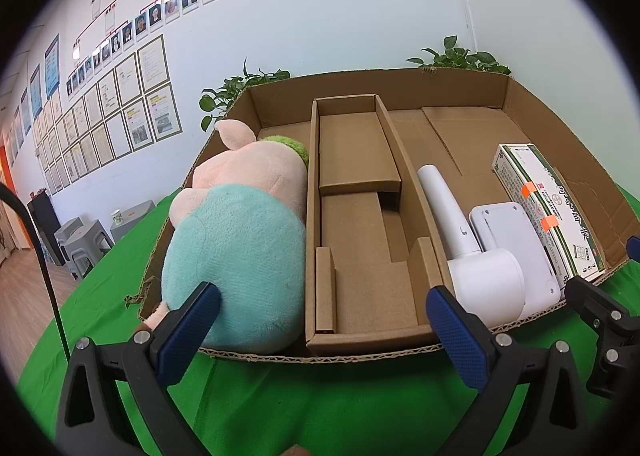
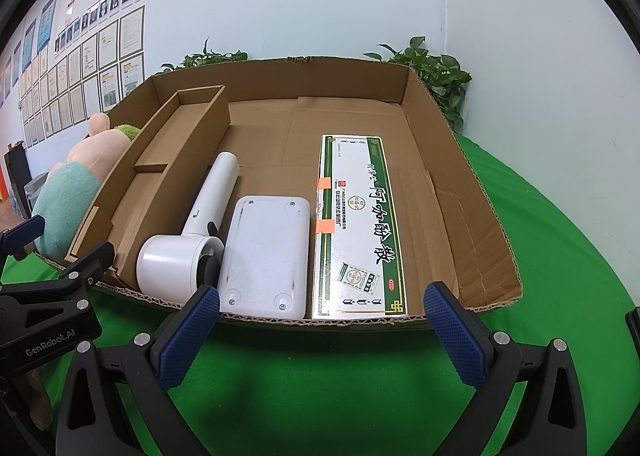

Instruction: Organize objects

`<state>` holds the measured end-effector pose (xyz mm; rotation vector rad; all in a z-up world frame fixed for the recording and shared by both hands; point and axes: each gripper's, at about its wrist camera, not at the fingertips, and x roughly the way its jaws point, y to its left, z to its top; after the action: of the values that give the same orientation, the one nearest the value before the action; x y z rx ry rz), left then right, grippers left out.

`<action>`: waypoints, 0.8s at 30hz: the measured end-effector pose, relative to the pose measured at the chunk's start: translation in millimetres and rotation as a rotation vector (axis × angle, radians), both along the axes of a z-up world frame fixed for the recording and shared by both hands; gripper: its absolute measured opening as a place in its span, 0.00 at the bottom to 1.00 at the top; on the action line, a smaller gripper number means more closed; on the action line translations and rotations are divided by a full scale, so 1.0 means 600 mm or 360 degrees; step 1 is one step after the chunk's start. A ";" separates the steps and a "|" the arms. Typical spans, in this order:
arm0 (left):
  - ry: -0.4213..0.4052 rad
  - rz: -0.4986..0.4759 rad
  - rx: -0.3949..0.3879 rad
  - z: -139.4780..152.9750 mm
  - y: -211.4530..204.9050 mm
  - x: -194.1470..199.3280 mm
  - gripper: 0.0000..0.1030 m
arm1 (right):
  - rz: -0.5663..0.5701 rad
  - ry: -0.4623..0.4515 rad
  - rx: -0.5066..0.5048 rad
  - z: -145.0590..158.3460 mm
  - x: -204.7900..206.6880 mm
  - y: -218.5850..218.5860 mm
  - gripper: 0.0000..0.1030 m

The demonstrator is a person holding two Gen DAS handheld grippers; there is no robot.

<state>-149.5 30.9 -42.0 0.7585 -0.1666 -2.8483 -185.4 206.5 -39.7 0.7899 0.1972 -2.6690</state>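
Both the left gripper [image 1: 322, 320] and the right gripper [image 2: 322, 316] hang wide open and empty before the cardboard tray [image 2: 472, 192]. The plush pig [image 1: 240, 240], hair dryer [image 2: 188, 240], white device [image 2: 266, 256] and medicine box [image 2: 354, 224] lie inside it. Best to lift the soft pig by its middle.

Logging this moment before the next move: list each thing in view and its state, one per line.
Left gripper: open, empty.
Right gripper: open, empty.
Cardboard tray: open-topped, on green cloth.
Plush pig: lying in left section.
Cardboard insert: empty.
White handheld fan: lying flat.
White flat device: underside up.
Medicine box: closed, flat, orange tape tabs.
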 end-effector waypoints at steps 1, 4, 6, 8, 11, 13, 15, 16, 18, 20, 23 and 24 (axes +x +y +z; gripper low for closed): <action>0.0000 0.0000 0.0001 0.000 0.000 0.000 1.00 | 0.0000 0.0000 0.0000 0.000 0.000 0.000 1.00; 0.0000 -0.0001 0.0001 0.000 0.000 0.000 1.00 | 0.0000 0.0000 0.0000 0.000 0.000 0.000 1.00; 0.0000 -0.0001 0.0002 0.000 0.000 0.000 1.00 | 0.0000 0.0000 0.0000 0.000 0.000 -0.001 1.00; 0.0000 -0.0002 0.0004 0.000 0.000 0.000 1.00 | 0.0000 0.0000 -0.0001 0.000 0.000 -0.001 1.00; 0.0000 -0.0001 0.0003 0.000 0.000 0.000 1.00 | 0.0000 0.0000 -0.0001 0.000 0.000 -0.001 1.00; 0.0000 -0.0002 0.0003 0.000 0.000 0.000 1.00 | 0.0000 0.0000 -0.0003 -0.001 0.000 -0.001 1.00; 0.0000 -0.0002 0.0004 0.000 0.000 0.000 1.00 | 0.0000 0.0001 -0.0002 0.000 -0.001 -0.003 1.00; -0.0001 -0.0002 0.0003 0.000 0.000 0.000 1.00 | -0.0001 0.0001 -0.0001 0.000 -0.001 -0.003 1.00; 0.0000 -0.0001 0.0002 0.000 0.000 0.000 1.00 | -0.0001 0.0000 -0.0001 0.000 -0.002 -0.004 1.00; 0.0000 -0.0001 0.0002 0.000 0.000 0.000 1.00 | -0.0001 0.0001 -0.0001 0.000 -0.001 -0.004 1.00; 0.0000 0.0000 0.0002 -0.001 0.000 0.000 1.00 | -0.0001 0.0001 -0.0001 0.001 -0.001 -0.003 1.00; 0.0000 -0.0001 0.0003 0.000 0.000 0.000 1.00 | -0.0001 0.0001 -0.0001 0.001 -0.001 -0.003 1.00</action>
<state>-149.5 31.0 -42.2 0.7590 -0.1644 -2.8494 -186.1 204.8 -39.2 0.7895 0.1966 -2.6697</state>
